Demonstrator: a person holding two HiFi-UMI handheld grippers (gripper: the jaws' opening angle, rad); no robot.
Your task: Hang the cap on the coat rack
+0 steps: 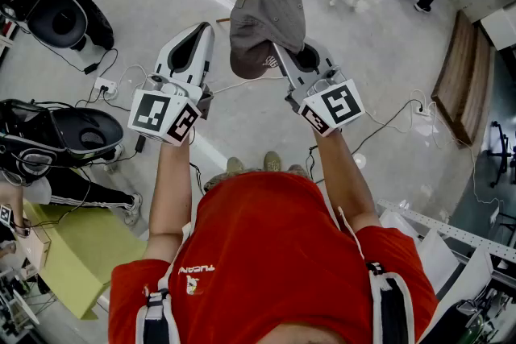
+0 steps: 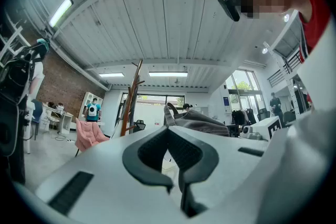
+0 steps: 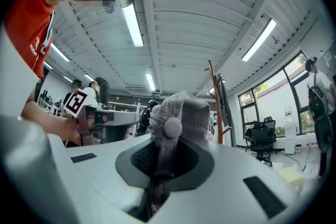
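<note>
Two grippers are held up side by side. The right gripper (image 1: pixel 284 56) pinches the grey cap (image 1: pixel 270 16), jaws pressed tight on its fabric, and the cap's top button shows just above them. The cap is up in the air close to the coat rack (image 2: pixel 131 97); I can't tell if they touch. The left gripper (image 1: pixel 201 32) is just beside the cap, jaws pressed together on nothing.

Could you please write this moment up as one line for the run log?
right gripper: shut on cap | left gripper: shut, empty | cap: held up near coat rack
</note>
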